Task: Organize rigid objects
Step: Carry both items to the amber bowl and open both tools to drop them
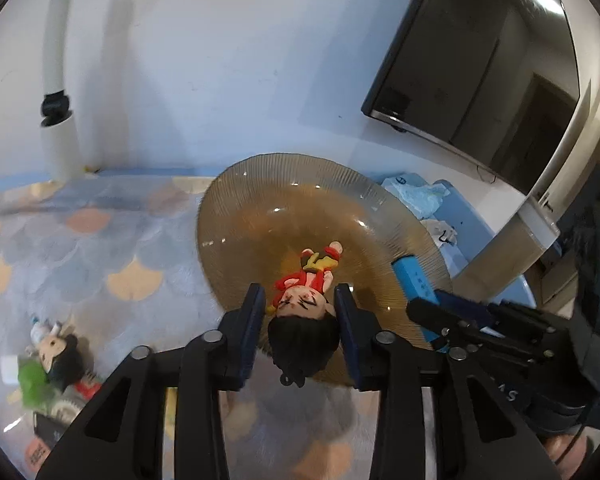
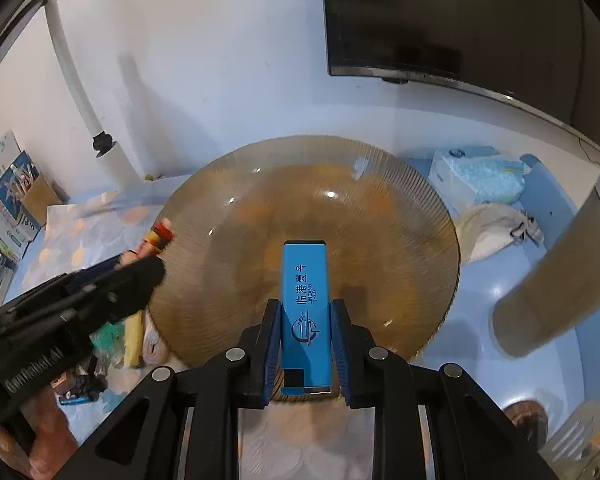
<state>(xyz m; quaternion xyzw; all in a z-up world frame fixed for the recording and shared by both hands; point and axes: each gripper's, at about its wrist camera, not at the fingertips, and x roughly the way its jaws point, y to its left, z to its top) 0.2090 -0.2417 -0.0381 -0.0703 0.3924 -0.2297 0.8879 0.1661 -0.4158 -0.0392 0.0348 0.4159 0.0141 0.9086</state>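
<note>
My left gripper [image 1: 300,300] is shut on a small doll figure [image 1: 304,312] with black hair and red clothes, holding it over the near rim of a ribbed amber glass plate [image 1: 260,208]. My right gripper [image 2: 306,316] is shut on a blue rectangular box [image 2: 305,292] with printed characters, held over the same plate [image 2: 400,240]. The blue box and the right gripper also show at the right of the left wrist view [image 1: 416,280]. The left gripper appears at the left of the right wrist view [image 2: 148,272], the doll mostly hidden behind it.
A second doll [image 1: 60,356] and small items lie on the scale-patterned mat [image 1: 80,240] at left. A tissue pack [image 2: 480,180] and white cloth [image 2: 492,228] lie right of the plate. A dark monitor [image 2: 440,20] hangs on the wall. Boxes [image 2: 12,192] stand far left.
</note>
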